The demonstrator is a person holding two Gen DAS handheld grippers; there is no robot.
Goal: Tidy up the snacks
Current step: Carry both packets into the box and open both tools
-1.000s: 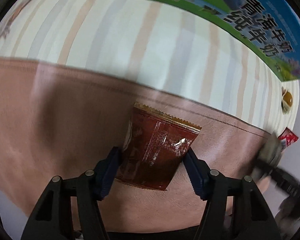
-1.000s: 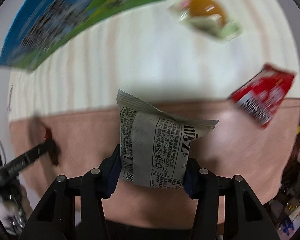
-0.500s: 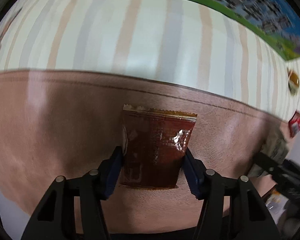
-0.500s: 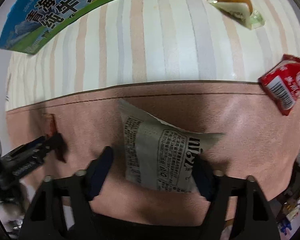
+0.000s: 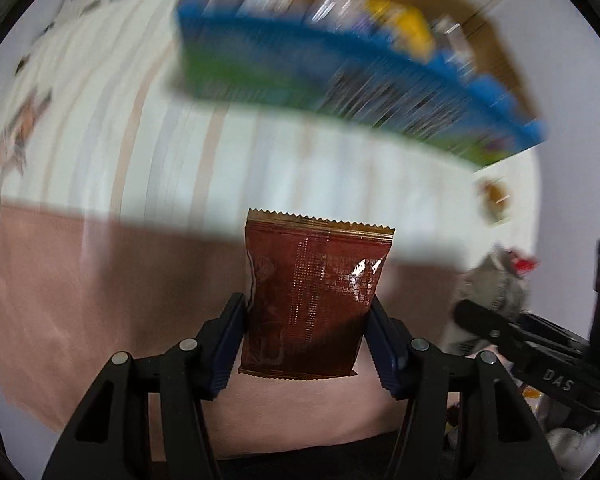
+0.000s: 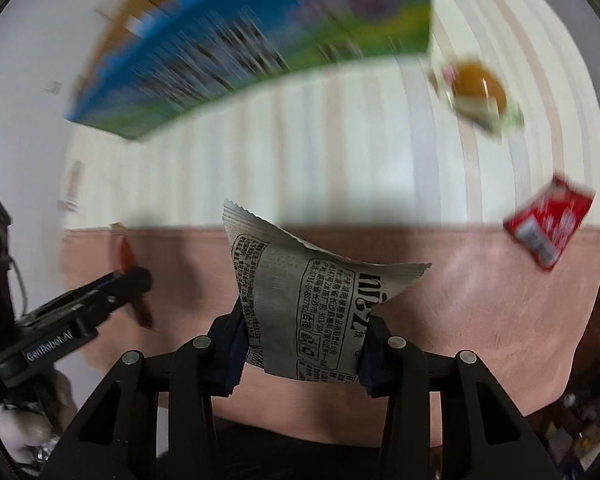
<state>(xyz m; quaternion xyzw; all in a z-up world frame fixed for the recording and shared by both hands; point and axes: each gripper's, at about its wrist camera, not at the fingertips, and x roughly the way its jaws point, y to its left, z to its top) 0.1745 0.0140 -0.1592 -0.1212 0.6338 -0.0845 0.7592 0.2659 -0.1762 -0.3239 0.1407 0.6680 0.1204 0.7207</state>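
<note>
My left tongs point(image 5: 306, 344) are clamped on a dark red snack bag point(image 5: 314, 296). The blue pads pinch only its two side edges, low down. My right tongs point(image 6: 300, 344) are clamped on a grey snack bag point(image 6: 304, 304), and they are squeezed as tight as they go.

What could go wrong? I think a bag could slip out. The pads hold just the thin edges, and the wrap looks shiny and smooth. A fast swing could shake a bag loose. The grey bag leans toward 1 o'clock, so it may twist in my grip. The tight squeeze may also crush what is inside.

Each bag sticks up from its tongs toward 12 o'clock, with its zigzag top edge up. Under both is the pink surface point(image 5: 80, 288), then a striped cloth point(image 5: 260, 152) farther off.

In the left view, my right tongs show at 4 o'clock. In the right view, my left tongs show at 8 o'clock.

Farther off in the right view, a red packet point(image 6: 548, 224) lies at 3 o'clock and a round yellow snack point(image 6: 478, 88) at 1 o'clock. They are blurry.

Farthest, at 12 o'clock, stands a blue and green box point(image 5: 340, 68) with more packets inside. I think the bags go there. I could bump its wall or miss it.
</note>
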